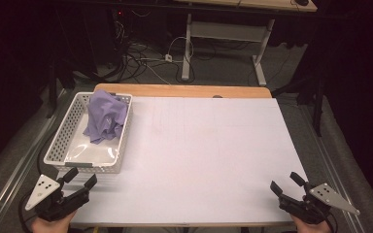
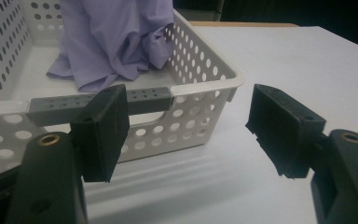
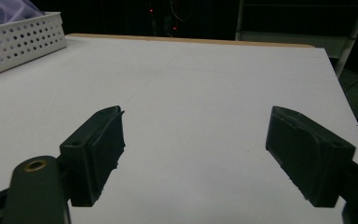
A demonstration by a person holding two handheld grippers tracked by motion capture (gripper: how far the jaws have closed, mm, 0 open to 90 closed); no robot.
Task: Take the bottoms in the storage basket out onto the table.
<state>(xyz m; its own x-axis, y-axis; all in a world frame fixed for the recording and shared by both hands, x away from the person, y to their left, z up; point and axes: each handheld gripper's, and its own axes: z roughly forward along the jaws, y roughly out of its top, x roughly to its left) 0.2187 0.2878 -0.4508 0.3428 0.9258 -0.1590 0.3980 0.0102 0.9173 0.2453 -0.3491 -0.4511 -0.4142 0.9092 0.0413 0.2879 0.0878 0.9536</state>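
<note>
Basket: white perforated basket [image 1: 68,145] sits on the near-left part of the table [image 1: 209,145], long side running away from the person; grey handle strip on its near end wall.
Cloth: crumpled purple cloth [image 1: 106,116] lies inside the basket, bunched in the far half and rising above the rim; near half of the basket floor is bare.
Left gripper: left gripper [image 1: 80,182] sits at the near-left corner of the table, just in front of the basket's near end wall, pointing toward it. Jaws spread apart, nothing between them, pads touching nothing. In the left gripper view [image 2: 186,128] one jaw stands in front of the grey handle strip; whether it touches cannot be told.
Right gripper: right gripper [image 1: 285,187] sits at the near-right corner of the table, well apart from the basket. Jaws wide apart, empty; in the right gripper view [image 3: 193,149] only bare tabletop lies between them.
Hands: a bit of a hand shows behind each gripper at the bottom edge of the high view.
Table: white top, wooden strip along the far edge.
Background: dark floor with cables [image 1: 141,56] and a second desk's white legs [image 1: 187,43] beyond the table.
</note>
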